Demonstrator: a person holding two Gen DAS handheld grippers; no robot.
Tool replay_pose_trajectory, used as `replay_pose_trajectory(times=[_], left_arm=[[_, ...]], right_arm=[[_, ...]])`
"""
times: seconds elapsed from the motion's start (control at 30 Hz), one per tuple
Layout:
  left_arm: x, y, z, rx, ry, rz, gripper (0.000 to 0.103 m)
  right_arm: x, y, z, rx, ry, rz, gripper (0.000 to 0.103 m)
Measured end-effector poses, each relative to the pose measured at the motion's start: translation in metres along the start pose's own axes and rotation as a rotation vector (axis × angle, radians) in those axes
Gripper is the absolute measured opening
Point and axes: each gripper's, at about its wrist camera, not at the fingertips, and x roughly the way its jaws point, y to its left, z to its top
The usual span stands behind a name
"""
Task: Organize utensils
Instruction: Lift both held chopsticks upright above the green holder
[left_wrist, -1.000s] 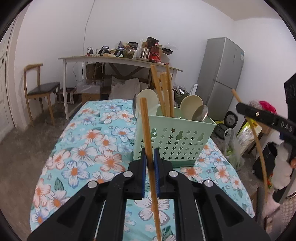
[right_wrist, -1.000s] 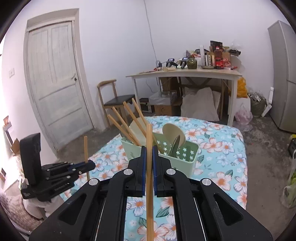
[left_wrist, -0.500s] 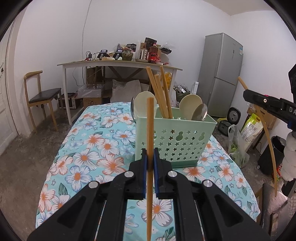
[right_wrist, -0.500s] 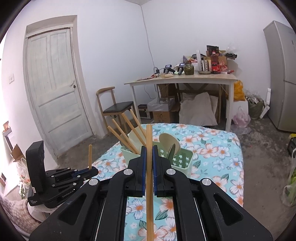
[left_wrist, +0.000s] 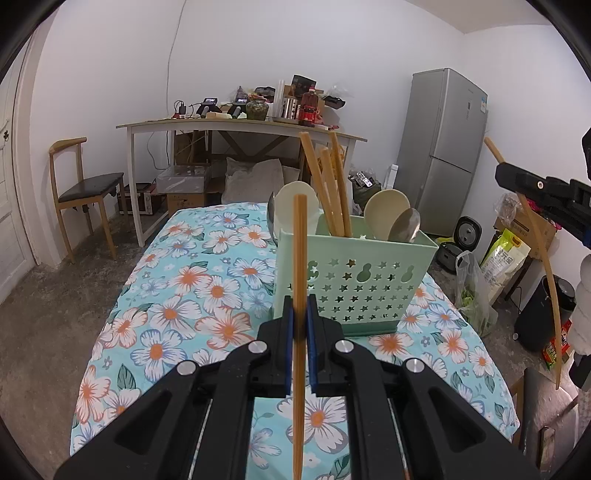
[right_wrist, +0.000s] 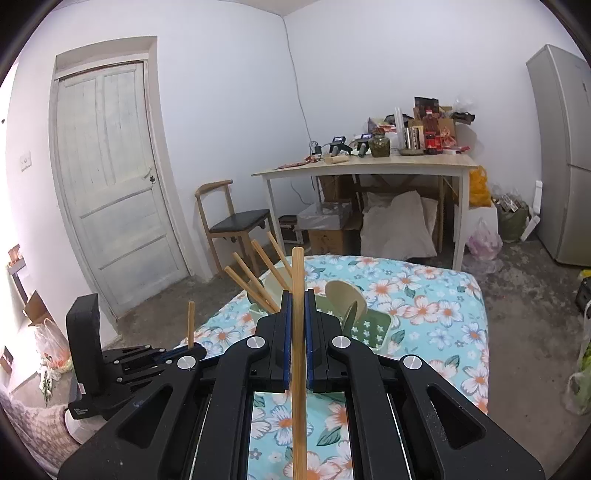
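A mint-green perforated utensil holder (left_wrist: 354, 280) stands on the floral tablecloth (left_wrist: 192, 295); it shows again, partly hidden, behind the right fingers as the holder (right_wrist: 369, 326). Several wooden chopsticks (left_wrist: 325, 184) and cream spoons (left_wrist: 386, 212) stick out of it. My left gripper (left_wrist: 300, 314) is shut on a wooden chopstick (left_wrist: 299, 258) held upright just in front of the holder. My right gripper (right_wrist: 297, 306) is shut on another upright chopstick (right_wrist: 297, 332), hovering over the table beside the holder. Each gripper appears in the other's view: the right gripper (left_wrist: 543, 192), the left gripper (right_wrist: 173, 354).
A white side table (left_wrist: 236, 125) loaded with bottles and jars stands at the wall, a wooden chair (left_wrist: 85, 188) to its left and a grey fridge (left_wrist: 439, 151) to its right. Bags (left_wrist: 476, 291) crowd the floor right of the table. A white door (right_wrist: 110, 184) is on the left wall.
Both hands have kept nearly still with their chopsticks gripped. The left chopstick, tilted a second ago, now stands straight up. The right view has lifted slightly, so the holder sits lower in it.
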Motion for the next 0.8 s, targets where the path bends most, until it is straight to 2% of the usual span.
replay_pose_trajectory(times=[0.53, 0.8], left_arm=[[-0.001, 0.008, 0.002, -0.019, -0.019, -0.008, 0.006], [-0.027, 0.010, 0.026, -0.070, -0.126, -0.143, 0.006]], right_arm=[[-0.003, 0.009, 0.020, 0.018, -0.044, 0.032, 0.005], [-0.005, 0.011, 0.022, 0.064, -0.075, 0.054, 0.005]])
